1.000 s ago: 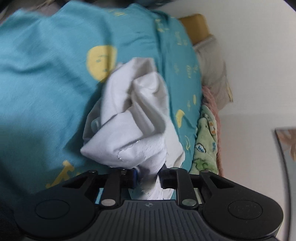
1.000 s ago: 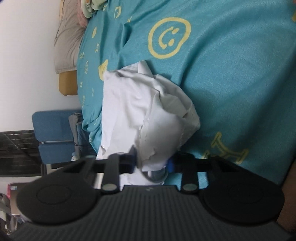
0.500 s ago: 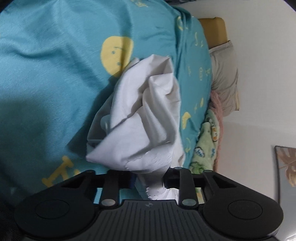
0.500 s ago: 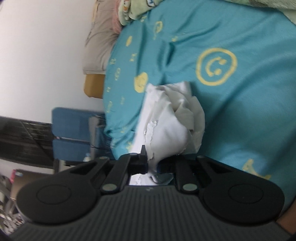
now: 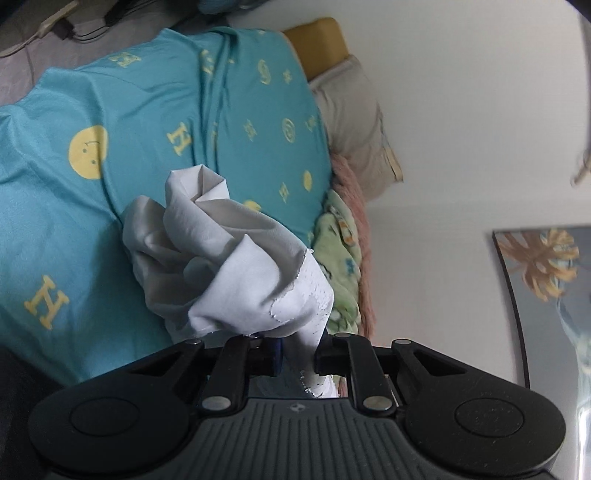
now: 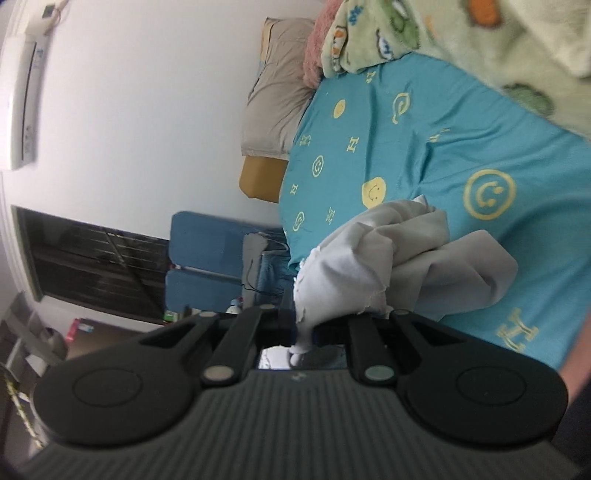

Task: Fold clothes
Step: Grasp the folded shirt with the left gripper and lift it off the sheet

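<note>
- Behind everything runs a plain white wall (image 5: 461, 110); below it lies a bed under a teal cotton sheet printed with yellow smiley faces and letter shapes (image 5: 110, 221), with a beige pillow (image 5: 354, 125) and a pale green fleece blanket with cartoon prints (image 6: 424, 33) at its far side.
- Bunched between the two tools is the crumpled white woven cloth with a frayed, ragged edge (image 5: 221, 266); it hangs just ahead of both sets of fingers, over the sheet; whether its lower folds touch the bed I cannot tell.
- Black left gripper (image 5: 299, 354): jaws have just been closing and pinch a twisted corner of the cloth.
- Black right gripper (image 6: 303, 325): jaws have likewise drawn together and are clamped on another frayed corner.
- Both hands are equally near; the cloth's bulk sags forward and down from each grip; no clear long axis shows while it is wadded, so I judge that drawing the corners apart would come next.
- Fabric looks thin, limp, matte and deeply creased; loose threads fringe its edge.
</note>
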